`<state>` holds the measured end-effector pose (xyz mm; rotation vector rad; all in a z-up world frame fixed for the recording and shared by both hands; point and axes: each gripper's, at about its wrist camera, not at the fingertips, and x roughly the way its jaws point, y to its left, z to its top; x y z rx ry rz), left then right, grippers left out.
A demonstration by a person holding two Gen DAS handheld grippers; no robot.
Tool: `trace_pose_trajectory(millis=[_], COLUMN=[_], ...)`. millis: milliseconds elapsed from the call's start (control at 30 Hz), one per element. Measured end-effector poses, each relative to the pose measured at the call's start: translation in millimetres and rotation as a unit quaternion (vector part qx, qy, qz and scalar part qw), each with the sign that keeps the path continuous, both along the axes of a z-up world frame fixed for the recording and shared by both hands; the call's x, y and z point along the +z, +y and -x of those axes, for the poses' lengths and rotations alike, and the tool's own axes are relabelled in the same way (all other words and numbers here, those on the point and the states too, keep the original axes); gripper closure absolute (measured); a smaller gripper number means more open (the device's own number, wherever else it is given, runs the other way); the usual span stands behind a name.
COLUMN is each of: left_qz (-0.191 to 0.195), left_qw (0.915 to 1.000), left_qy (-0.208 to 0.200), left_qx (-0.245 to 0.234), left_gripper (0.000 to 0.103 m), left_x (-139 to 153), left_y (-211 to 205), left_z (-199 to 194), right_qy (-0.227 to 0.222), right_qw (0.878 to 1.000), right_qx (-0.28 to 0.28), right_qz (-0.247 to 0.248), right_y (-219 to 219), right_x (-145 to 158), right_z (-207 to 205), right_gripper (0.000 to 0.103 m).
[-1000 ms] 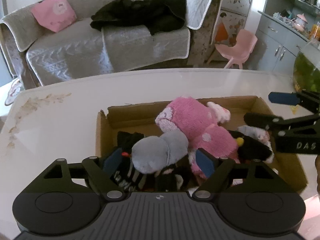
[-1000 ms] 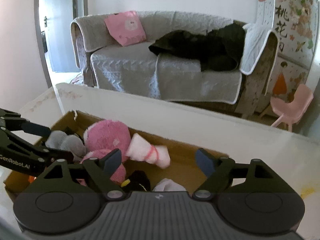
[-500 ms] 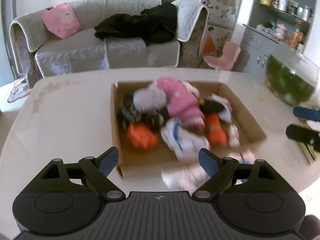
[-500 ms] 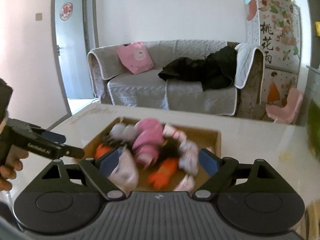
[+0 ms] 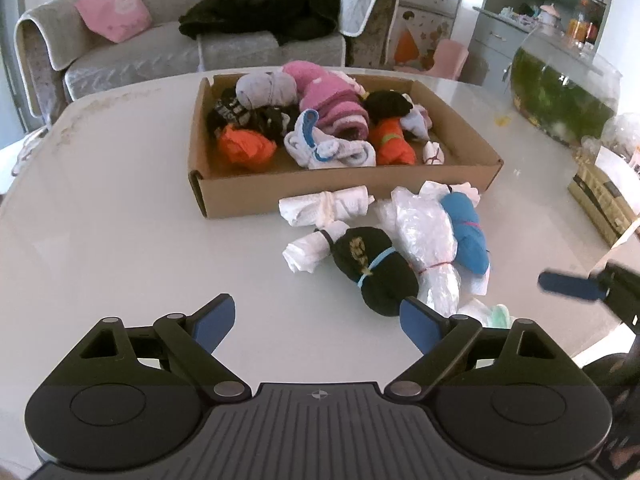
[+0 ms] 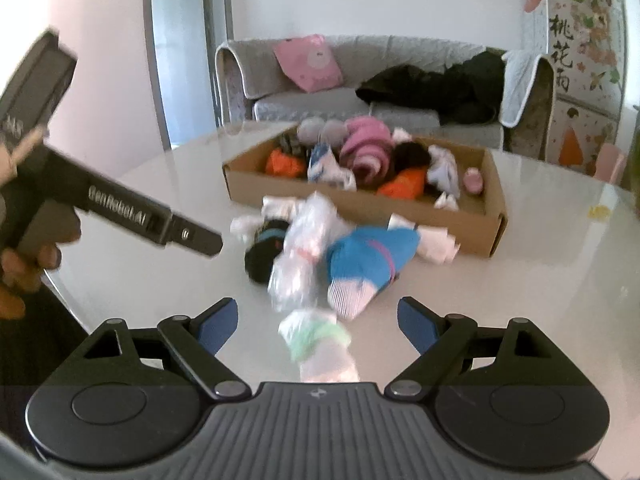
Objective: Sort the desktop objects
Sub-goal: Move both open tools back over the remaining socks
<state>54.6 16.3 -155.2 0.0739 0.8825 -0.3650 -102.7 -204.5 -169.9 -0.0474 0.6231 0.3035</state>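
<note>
Behind the white bench [image 5: 120, 240] stand a grey sofa [image 5: 132, 52] with a pink cushion [image 5: 114, 8], and off to one side a fish bowl [image 5: 560, 88]. On the bench sits a shallow cardboard box [image 5: 320, 188] already holding rolled socks and soft bundles. A small heap is still loose on the bench between the box and the two tools: a white roll [image 5: 324, 208] tied with string just against the box wall, a black sock bundle [image 5: 372, 268] with a blue band, a clear plastic-wrapped bundle [image 5: 428, 232] and a blue sock roll [image 5: 466, 236], all touching or overlapping.

The left tool [image 5: 316, 320] hangs above bare bench with its jaws spread wide and nothing between them; the black bundle lies just ahead of its right finger. The right tool [image 6: 318, 320] is likewise wide apart and empty-handed, though a pale green-and-white bundle [image 6: 320, 344] lies right between its fingers, not pressed by either.

The step in hand looks like choosing the next loose item to box. Doing it well probably means taking one bundle at a time: the right tool should straddle the green-and-white bundle across its narrow middle before closing. The left tool should shift toward the black bundle and grip near its band, lifting clear so the plastic one is not dragged along.
</note>
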Motion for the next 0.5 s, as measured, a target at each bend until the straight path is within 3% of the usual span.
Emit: trace_pose_trajectory(millis=[167, 500], left_qz=[0.01, 0.031], left_qw=[0.9998, 0.9958], left_qy=[0.011, 0.07], left_qx=[0.015, 0.051], left_gripper=[0.009, 0.008], left_x=[1, -13], left_y=[-6, -13], left_z=[-7, -34], right_qy=[-0.002, -0.004], right_qw=[1.0, 1.0], right_qx=[-0.001, -0.006], right_qz=[0.01, -0.002], right_y=[7, 8], right_x=[-15, -26], right_z=[4, 3], right_gripper=[0.018, 0.019])
